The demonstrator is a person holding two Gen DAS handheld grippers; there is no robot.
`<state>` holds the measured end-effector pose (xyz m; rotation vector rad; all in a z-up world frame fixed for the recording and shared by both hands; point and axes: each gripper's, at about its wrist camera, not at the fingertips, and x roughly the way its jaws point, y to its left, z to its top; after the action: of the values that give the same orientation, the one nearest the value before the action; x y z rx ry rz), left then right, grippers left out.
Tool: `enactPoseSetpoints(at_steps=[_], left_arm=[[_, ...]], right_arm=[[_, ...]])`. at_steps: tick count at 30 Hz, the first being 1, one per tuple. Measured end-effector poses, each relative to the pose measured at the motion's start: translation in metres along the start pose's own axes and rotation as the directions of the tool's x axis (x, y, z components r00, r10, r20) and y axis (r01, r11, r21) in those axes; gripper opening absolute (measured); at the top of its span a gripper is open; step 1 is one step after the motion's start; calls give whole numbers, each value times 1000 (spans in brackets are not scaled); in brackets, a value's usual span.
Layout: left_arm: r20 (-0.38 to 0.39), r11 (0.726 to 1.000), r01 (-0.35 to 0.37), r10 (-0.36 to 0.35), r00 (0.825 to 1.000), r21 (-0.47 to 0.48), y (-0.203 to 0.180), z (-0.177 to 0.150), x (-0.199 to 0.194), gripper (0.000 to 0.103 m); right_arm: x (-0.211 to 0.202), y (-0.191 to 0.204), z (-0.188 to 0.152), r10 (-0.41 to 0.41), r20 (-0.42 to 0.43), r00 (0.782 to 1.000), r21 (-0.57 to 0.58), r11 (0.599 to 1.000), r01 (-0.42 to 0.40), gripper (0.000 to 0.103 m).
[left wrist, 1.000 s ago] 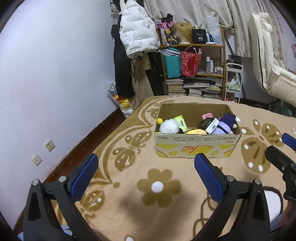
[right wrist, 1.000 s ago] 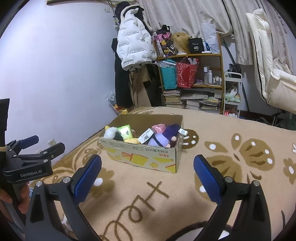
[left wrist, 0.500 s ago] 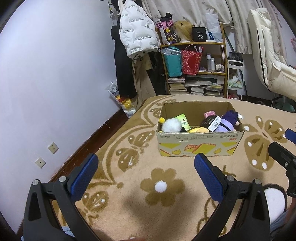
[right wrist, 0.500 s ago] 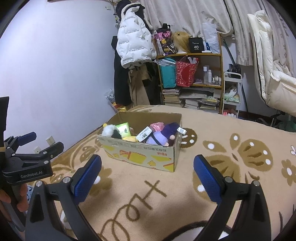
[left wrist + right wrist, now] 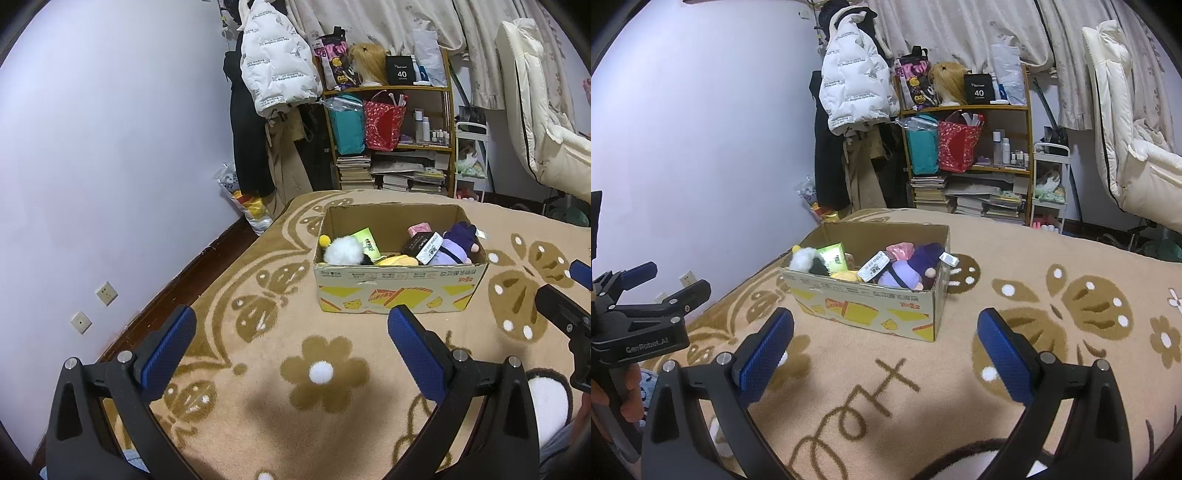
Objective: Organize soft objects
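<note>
A cardboard box (image 5: 400, 291), open at the top and printed with yellow shapes on its side, stands on a beige blanket (image 5: 258, 369) patterned with brown flowers and butterflies; all positions below are given relative to this box. Inside it, at the end nearest the wall, lies a white fluffy plush toy (image 5: 345, 250) with a small yellow ball, and just beside that a green packet (image 5: 366, 238). A yellow soft item (image 5: 397, 260) sits against the near wall at the middle. At the opposite end rests a purple plush doll (image 5: 456, 245), touching a black-and-white labelled pouch (image 5: 424, 245), with a pink item (image 5: 417, 229) behind them. The left tongs (image 5: 291, 345) hover in front of the box, well apart from it, blue-padded fingers spread wide and holding nothing. The right tongs (image 5: 886, 343) hover on the near side of the box toward its purple-doll end, likewise spread wide and empty. In the right wrist view, a hand (image 5: 626, 395) grips the handle of the left tongs. Behind the box, beyond the blanket, stand a shelf (image 5: 391, 136) of bags and books and a hanging white puffer jacket (image 5: 277, 59).
</note>
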<state>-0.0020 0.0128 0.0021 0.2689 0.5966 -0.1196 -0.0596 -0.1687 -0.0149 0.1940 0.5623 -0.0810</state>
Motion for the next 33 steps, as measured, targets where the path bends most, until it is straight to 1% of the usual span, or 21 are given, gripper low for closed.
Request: enactPoseSetpoints(at_steps=[15, 23, 33], left_arm=[[3, 1000, 4, -4, 1000, 3, -1, 0, 0, 103], [-5, 999, 21, -21, 1000, -25, 3, 2, 2, 103], [-23, 1000, 15, -15, 1000, -3, 1, 0, 5, 103]], right_arm=[[4, -5, -2, -6, -15, 1000, -1, 1000, 6, 103], [9, -3, -3, -13, -28, 1000, 3, 1000, 13, 103], [10, -2, -3, -15, -28, 999, 3, 1000, 15, 103]])
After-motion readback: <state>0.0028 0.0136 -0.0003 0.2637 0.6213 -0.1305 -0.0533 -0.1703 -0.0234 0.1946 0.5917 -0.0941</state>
